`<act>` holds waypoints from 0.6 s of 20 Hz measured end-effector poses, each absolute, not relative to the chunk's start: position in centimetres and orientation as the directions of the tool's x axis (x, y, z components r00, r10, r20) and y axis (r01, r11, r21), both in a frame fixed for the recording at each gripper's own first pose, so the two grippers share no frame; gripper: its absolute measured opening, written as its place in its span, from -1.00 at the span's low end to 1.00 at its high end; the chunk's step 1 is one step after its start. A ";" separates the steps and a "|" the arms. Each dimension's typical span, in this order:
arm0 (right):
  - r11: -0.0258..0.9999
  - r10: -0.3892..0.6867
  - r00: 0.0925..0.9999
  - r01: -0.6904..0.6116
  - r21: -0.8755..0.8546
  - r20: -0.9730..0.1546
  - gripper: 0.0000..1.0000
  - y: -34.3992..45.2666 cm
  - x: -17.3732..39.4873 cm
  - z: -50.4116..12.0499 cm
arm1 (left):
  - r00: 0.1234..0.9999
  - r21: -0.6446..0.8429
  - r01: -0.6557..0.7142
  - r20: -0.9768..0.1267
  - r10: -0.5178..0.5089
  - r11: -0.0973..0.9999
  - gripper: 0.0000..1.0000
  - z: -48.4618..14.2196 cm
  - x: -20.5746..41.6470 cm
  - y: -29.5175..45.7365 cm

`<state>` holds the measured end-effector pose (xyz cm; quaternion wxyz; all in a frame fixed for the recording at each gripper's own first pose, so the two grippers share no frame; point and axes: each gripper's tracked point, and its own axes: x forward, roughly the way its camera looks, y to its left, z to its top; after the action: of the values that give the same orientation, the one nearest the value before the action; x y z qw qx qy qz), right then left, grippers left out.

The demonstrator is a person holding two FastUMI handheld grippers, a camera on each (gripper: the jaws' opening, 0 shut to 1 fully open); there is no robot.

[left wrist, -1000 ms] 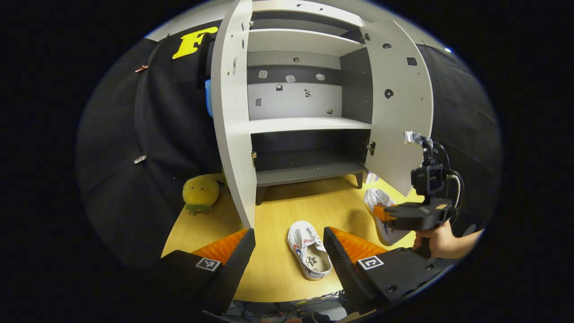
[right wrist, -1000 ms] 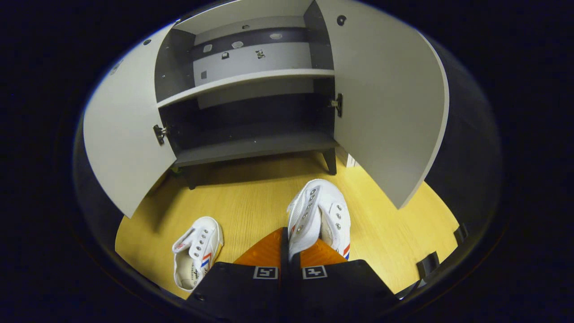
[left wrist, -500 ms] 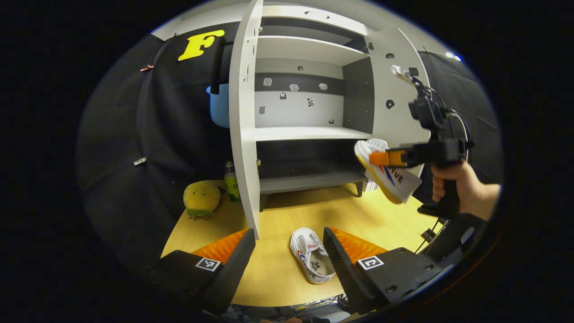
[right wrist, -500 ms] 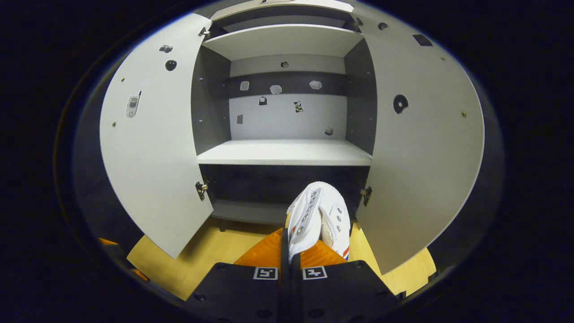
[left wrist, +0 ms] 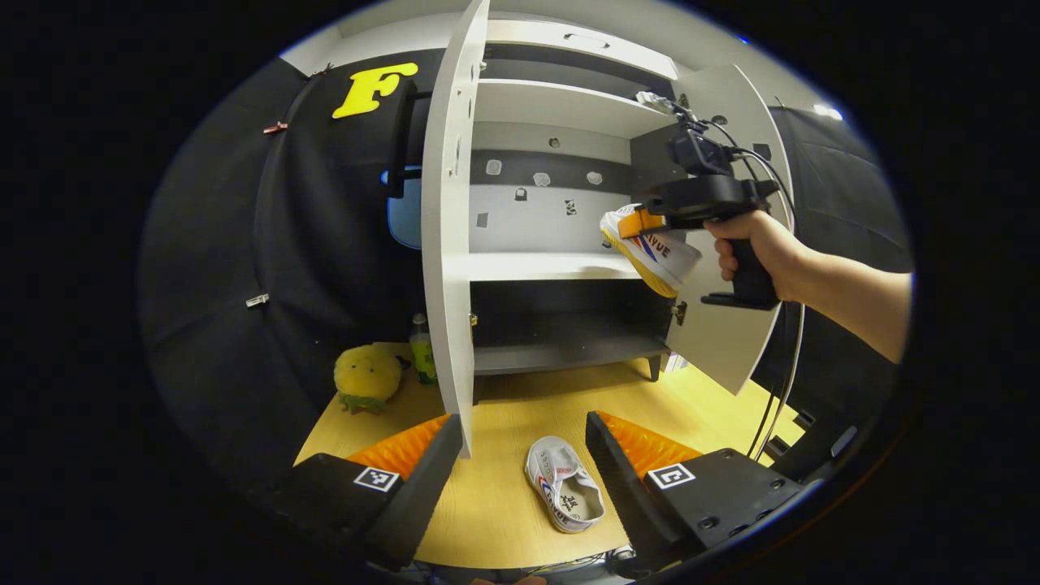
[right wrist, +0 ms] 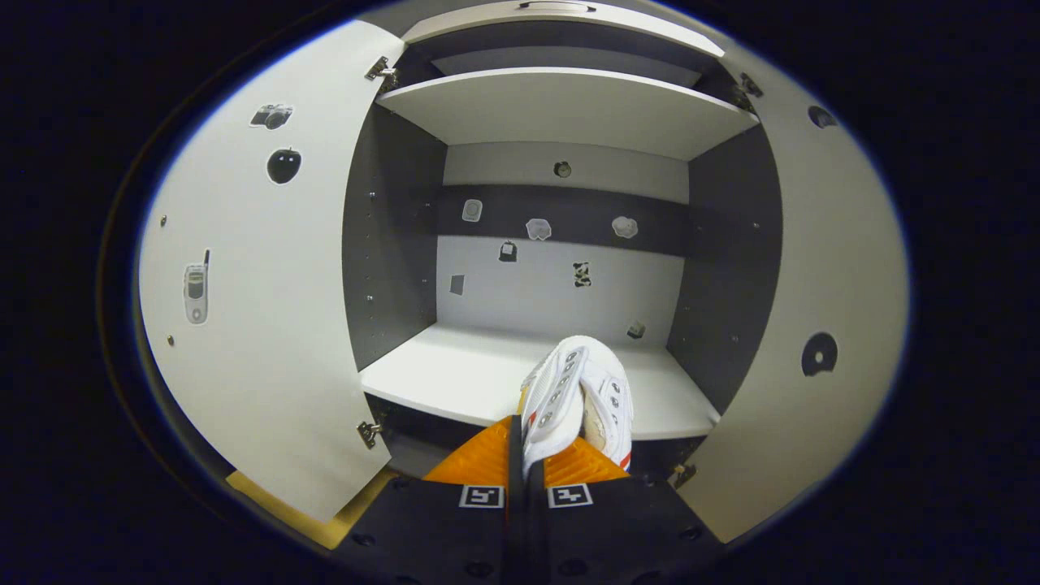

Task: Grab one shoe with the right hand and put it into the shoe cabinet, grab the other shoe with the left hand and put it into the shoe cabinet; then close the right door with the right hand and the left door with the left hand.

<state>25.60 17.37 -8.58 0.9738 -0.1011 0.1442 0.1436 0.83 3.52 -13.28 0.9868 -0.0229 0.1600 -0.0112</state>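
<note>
One soft, light shoe (right wrist: 578,388) is pinched by the right gripper (right wrist: 524,467) at its collar, before the shoe cabinet (right wrist: 520,382)'s middle shelf; the left gripper (left wrist: 524,443) is spread.

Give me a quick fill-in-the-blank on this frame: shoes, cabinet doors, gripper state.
1. The right gripper is shut on a white ____.
2. The held shoe hangs level with the cabinet's ____ shelf.
3. The other shoe lies on the wooden ____, between the left gripper's open jaws.
4. Both cabinet doors stand ____.

Missing words: shoe; middle; floor; open
</note>
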 end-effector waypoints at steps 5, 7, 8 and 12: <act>0.910 0.258 0.926 -0.329 -0.253 -0.277 -0.90 18.4 33.6 -7.4 | 0.951 -0.056 -0.050 -0.307 0.031 0.997 0.90 -12.5 2.6 4.2; 0.893 0.257 0.924 -0.339 -0.295 -0.285 -0.90 18.6 36.9 -7.9 | 0.950 -0.037 -0.075 -0.307 0.061 0.996 0.90 -12.4 3.4 4.5; 0.891 0.257 0.921 -0.344 -0.298 -0.294 -0.91 18.6 38.4 -8.3 | 0.948 -0.032 -0.089 -0.311 0.075 0.995 0.91 -12.4 3.9 4.7; 0.888 0.227 0.899 -0.349 -0.300 -0.374 -0.91 17.7 43.3 -11.2 | 0.940 -0.028 -0.149 -0.316 0.133 0.988 0.90 -12.2 5.1 5.1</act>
<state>43.30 17.73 -11.16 0.9572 -0.1827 0.1664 0.1504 5.05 5.12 -12.19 0.9844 -0.0256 0.1585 0.0715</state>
